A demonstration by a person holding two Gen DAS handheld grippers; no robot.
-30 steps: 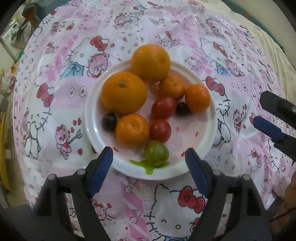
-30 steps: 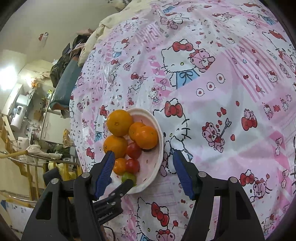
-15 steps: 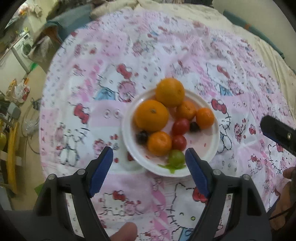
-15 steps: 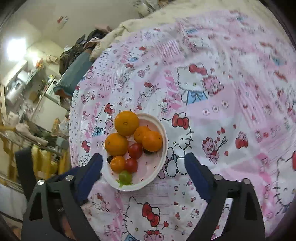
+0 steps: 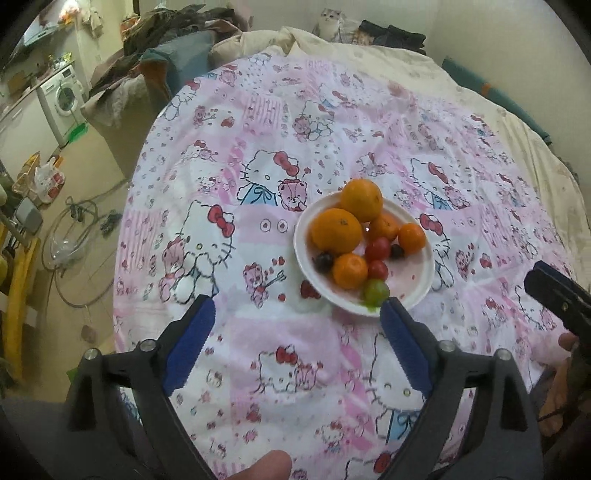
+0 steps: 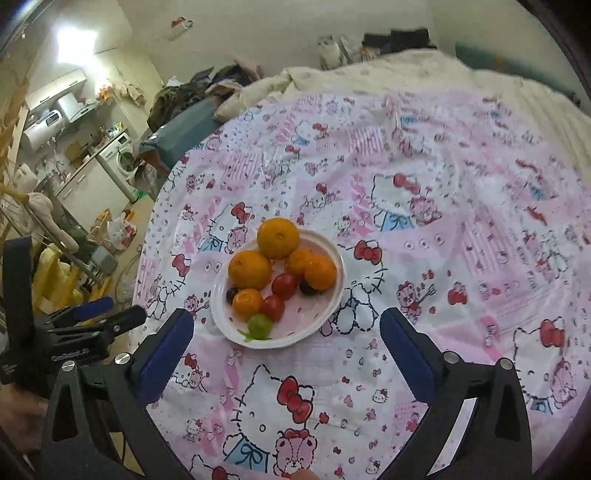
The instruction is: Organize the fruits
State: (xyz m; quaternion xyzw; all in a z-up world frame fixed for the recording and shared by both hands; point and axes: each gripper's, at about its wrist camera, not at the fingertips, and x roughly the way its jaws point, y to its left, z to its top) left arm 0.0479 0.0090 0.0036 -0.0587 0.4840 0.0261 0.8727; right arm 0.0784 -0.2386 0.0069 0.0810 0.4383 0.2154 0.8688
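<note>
Here both the left gripper [image 5: 297, 321] and right gripper [image 6: 286, 332] stand wide, having just opened, empty; the cherry tomatoes [image 5: 377, 249] at frame centre look soft, so grip their sides gently.

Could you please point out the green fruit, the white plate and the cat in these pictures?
green fruit [image 6: 260, 325]: right wrist view, middle of its rounded top.
white plate [image 6: 314, 325]: right wrist view, bare inner part near the rim.
cat [image 5: 330, 19]: left wrist view, its head.

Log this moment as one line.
left gripper: open, empty | right gripper: open, empty | fruit: all on plate
</note>
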